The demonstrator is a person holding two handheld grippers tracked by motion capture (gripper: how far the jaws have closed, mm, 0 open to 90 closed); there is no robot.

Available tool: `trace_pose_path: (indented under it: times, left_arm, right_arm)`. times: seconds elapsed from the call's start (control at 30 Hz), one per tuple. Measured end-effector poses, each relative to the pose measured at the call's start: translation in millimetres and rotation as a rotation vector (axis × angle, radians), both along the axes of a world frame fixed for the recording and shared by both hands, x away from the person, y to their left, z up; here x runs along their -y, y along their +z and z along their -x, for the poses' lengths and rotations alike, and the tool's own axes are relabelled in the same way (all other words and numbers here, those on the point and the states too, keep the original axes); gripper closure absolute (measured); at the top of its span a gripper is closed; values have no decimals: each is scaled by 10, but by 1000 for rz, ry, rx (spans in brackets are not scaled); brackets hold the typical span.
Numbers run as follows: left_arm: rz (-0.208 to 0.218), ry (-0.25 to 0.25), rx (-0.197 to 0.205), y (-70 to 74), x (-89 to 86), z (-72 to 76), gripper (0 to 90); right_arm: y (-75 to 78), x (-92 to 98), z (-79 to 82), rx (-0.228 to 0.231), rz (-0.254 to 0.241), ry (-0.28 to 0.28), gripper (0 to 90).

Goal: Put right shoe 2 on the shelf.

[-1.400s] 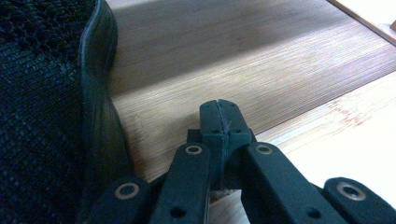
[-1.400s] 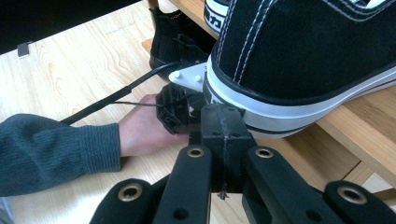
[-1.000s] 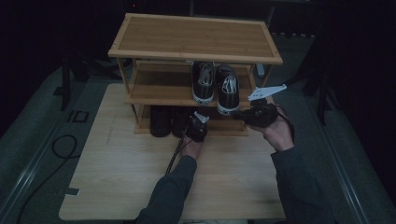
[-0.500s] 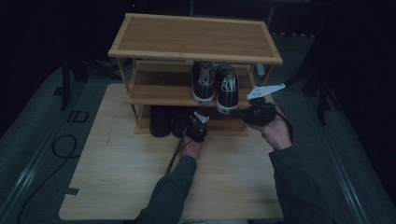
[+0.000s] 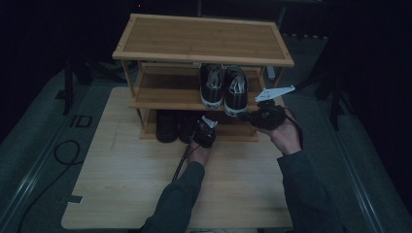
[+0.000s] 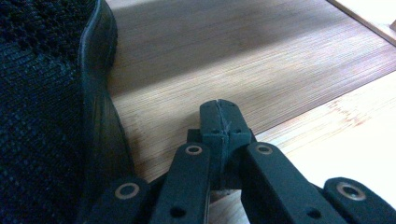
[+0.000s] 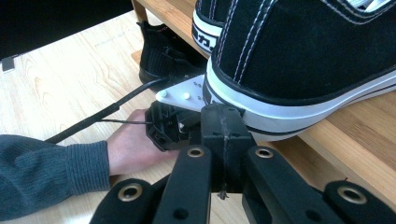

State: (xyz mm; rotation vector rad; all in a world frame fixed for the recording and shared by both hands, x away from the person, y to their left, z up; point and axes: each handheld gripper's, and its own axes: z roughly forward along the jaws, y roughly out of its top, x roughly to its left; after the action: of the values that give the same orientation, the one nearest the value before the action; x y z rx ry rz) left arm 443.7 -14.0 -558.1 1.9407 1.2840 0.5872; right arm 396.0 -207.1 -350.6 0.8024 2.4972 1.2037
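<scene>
A wooden shoe rack [image 5: 204, 39] stands at the back of the table. Its middle shelf carries a pair of black canvas sneakers [image 5: 223, 87] with white soles. My left gripper [image 5: 204, 132] is low at the bottom shelf, jaws shut and empty [image 6: 218, 109], just right of a black knit shoe [image 6: 42, 116]. My right gripper [image 5: 260, 115] sits at the middle shelf's front edge, jaws shut and empty [image 7: 223, 116]. Its tips are right by the white sole of the nearer sneaker [image 7: 299, 60]; whether they touch it I cannot tell.
Two dark shoes [image 5: 175, 125] stand on the bottom shelf's left half. The rack's top shelf is bare wood. A black cable [image 5: 182, 162] trails from the left gripper over the light wooden table [image 5: 121, 184]. Dark floor surrounds the table.
</scene>
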Motion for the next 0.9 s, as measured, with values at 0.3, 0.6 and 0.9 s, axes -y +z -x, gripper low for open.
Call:
trace_pose_path:
  times: [0.3,0.6,0.9]
  left_arm:
    - [-3,3,2,1,3,2,900]
    - [-2,3,3,-1,4,0,900]
    - [1,6,2,0,0,1,900]
  right_arm:
    - [-21,-36,-19,3,-8,-10,900]
    - [-16,-78,-19,24,14,-33,900]
    - [-64,-146,-90,29,43,-54,900]
